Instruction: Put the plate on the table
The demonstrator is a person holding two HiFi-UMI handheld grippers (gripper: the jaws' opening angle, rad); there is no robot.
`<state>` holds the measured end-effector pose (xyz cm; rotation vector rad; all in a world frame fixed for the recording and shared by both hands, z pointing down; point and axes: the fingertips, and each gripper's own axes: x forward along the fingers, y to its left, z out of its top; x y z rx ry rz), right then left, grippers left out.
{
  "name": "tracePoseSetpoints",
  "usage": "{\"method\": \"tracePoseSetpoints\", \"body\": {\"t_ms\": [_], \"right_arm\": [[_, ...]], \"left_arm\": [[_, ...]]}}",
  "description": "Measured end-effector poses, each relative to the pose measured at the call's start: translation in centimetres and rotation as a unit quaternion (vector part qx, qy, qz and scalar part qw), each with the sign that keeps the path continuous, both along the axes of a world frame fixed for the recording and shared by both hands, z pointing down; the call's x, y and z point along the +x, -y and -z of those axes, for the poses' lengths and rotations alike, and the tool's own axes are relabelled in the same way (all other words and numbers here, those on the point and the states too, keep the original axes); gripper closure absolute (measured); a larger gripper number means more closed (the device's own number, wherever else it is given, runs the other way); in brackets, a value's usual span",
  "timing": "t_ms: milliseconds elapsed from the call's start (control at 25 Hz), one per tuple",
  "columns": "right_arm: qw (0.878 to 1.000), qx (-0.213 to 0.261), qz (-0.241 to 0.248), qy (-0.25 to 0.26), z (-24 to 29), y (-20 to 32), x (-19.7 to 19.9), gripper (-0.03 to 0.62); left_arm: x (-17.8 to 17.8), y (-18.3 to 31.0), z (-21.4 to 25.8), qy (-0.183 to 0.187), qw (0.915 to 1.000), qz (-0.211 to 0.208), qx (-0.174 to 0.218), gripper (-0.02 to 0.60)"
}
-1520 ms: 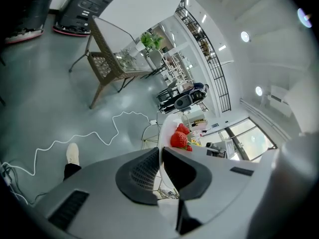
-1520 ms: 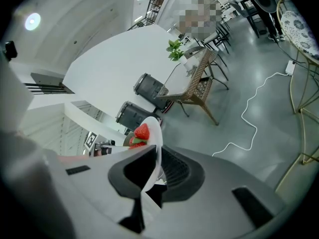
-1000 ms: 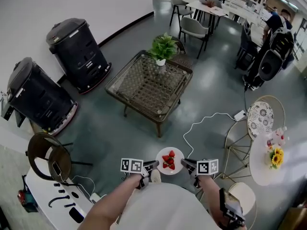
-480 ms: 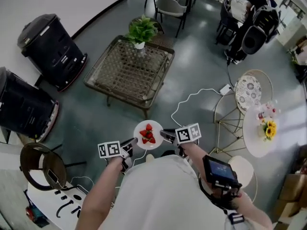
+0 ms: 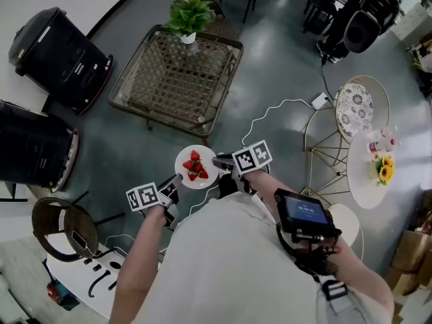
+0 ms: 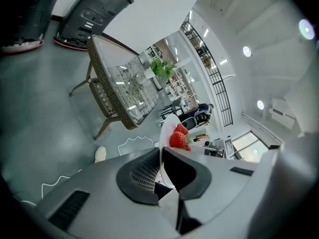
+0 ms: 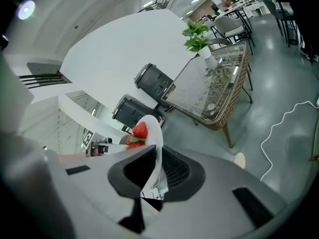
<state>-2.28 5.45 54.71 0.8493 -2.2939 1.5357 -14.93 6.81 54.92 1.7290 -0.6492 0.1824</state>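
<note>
Fingers (image 6: 142, 176) of left gripper (image 5: 175, 181) and right gripper (image 5: 218, 161) pinch the plate (image 5: 196, 167), well short of the table (image 5: 162, 117); placing remains.

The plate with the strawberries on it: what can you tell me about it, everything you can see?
The plate is small, round and white, with a few red strawberries lying on it. It is held roughly level in the air above the grey floor, short of the glass-topped wicker table. The left gripper and right gripper each clamp its rim from opposite sides.
</note>
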Motion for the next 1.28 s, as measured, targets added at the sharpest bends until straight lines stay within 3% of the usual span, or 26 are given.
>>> {"method": "tracePoseSetpoints", "body": {"t_ms": [160,560,800,1080,1280], "right_arm": [[1.000,0.000,0.009,0.001,-0.2,1.8,-0.4,0.574],[1.000,-0.010,0.019,0.007,-0.1,12.0,4.1,0.572],[1.000,-0.007,0.026,0.014,0.0,14.4,4.9,0.572],[0.998,-0.007,0.061,0.023,-0.1,21.0,5.4,0.572],[0.996,-0.009,0.087,0.022,-0.5,23.2,4.6,0.572]], "left_arm": [[-0.3,1.5,-0.3,-0.001,1.0000,0.008,-0.004,0.558],[4.2,11.4,0.4,0.010,0.9998,0.013,-0.010,0.558],[5.0,13.9,0.6,0.021,0.9995,0.023,-0.005,0.558],[5.7,19.5,0.9,0.035,0.9974,0.063,-0.001,0.558],[5.0,21.0,0.6,0.039,0.9950,0.092,-0.006,0.558]]}}
